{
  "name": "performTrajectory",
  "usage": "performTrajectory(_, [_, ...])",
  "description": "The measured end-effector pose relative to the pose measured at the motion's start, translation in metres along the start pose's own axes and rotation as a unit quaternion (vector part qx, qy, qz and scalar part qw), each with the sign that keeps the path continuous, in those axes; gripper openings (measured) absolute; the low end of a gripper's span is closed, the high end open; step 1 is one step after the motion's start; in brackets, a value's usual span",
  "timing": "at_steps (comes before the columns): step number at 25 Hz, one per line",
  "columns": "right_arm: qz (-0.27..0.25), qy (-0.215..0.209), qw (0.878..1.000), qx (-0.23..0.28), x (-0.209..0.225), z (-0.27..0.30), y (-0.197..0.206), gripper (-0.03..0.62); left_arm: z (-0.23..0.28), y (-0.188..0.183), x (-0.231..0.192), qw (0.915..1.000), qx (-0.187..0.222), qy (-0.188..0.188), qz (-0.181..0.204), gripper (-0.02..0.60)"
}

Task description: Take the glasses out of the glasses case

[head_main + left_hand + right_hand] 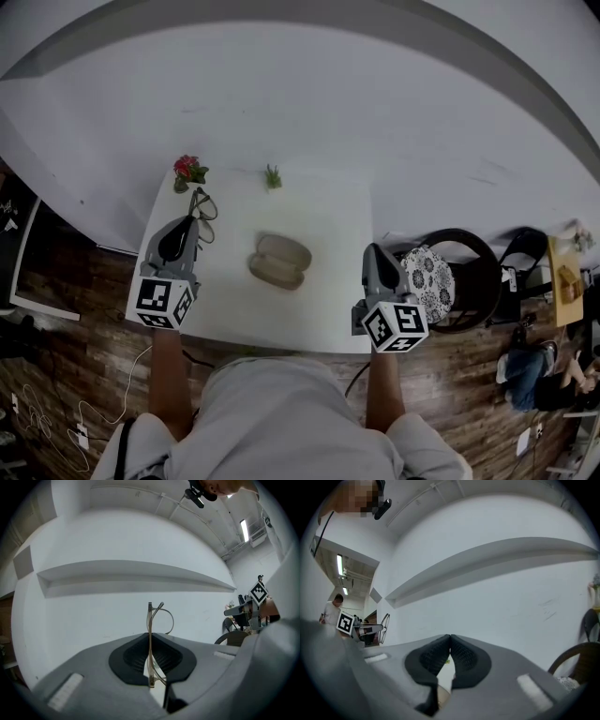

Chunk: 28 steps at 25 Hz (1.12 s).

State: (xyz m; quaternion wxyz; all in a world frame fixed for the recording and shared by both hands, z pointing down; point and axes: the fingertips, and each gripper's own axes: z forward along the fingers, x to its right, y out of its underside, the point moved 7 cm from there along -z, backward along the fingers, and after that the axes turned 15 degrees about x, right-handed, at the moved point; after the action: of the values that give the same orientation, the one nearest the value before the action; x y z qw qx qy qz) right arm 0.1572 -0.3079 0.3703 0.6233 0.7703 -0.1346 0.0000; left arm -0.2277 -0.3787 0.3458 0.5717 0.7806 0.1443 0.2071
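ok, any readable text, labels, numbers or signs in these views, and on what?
No readable text in any view.
The left marker cube and the right marker cube carry only black-and-white square patterns, with no letters or digits.
No print shows on the glasses case or the glasses.

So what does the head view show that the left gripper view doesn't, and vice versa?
Head view only: the glasses case on the white table, a red flower and a small green plant. Left gripper view only: the pads pressing on the glasses up close, and a ceiling light. Both: the left gripper holding the glasses, and the right gripper.
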Motion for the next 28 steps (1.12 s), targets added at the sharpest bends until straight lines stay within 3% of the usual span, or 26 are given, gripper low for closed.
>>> performTrajectory(13, [-0.046, -0.019, 0.999, 0.009, 0.002, 0.014, -0.008, 0.002, 0.006, 0.000, -0.007, 0.9998, 0.015, -0.012, 0.000, 0.022])
performTrajectory(28, [-0.045, -0.019, 0.999, 0.006, 0.001, 0.018, -0.009, 0.002, 0.007, -0.007, -0.015, 0.9995, 0.022, -0.020, 0.007, 0.021])
